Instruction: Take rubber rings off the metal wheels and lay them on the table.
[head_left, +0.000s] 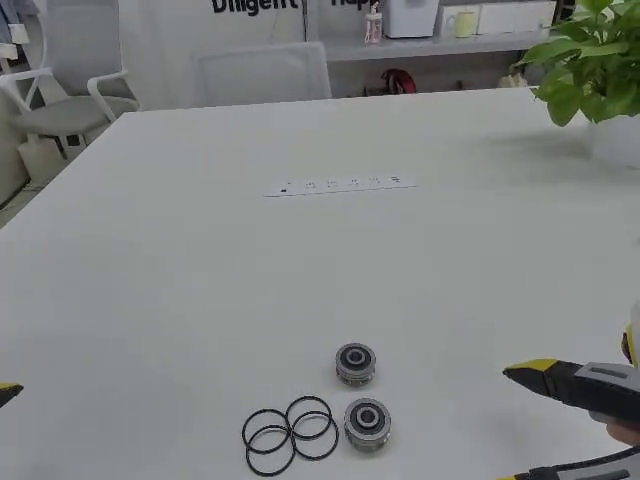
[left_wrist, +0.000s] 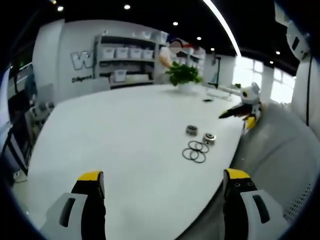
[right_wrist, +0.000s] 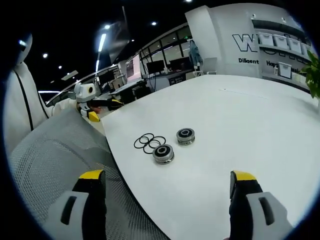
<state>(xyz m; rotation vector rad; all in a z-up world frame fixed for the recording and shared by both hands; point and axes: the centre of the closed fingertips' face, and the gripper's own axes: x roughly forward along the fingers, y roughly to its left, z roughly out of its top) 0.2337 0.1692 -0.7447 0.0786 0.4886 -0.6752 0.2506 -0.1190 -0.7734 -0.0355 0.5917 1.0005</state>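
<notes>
Nearest, at the far left, the left claw (left_wrist: 162, 175) hangs by the near edge of the desk (head_left: 200, 250). Its jaws are spread wide and grip nothing. To its right, close to that same edge, four black rings (head_left: 291, 432) lie flat on the desk in an overlapping cluster. Just right of them sits the near wheel (head_left: 367, 422), on its face with the hub up. The far wheel (head_left: 355, 362) sits just behind it, and the two do not touch. Further right, the right claw (right_wrist: 167, 175) is released too, empty and well apart from the wheels, with its tips aimed back towards them.

The wheels are too small here to tell whether any ring remains in their grooves. With four off, the job looks finished or close to it.

If one remains, the risk lies in the grab. A wheel lying loose on smooth desk would likely skate away from a one-sided pinch and could plough into the cluster. A stretched ring can also snap free and fly off. Because the rings lie so near the edge, a careless sweep of either claw could knock them off the desk. They also overlap, so lifting one may drag its neighbours along.
</notes>
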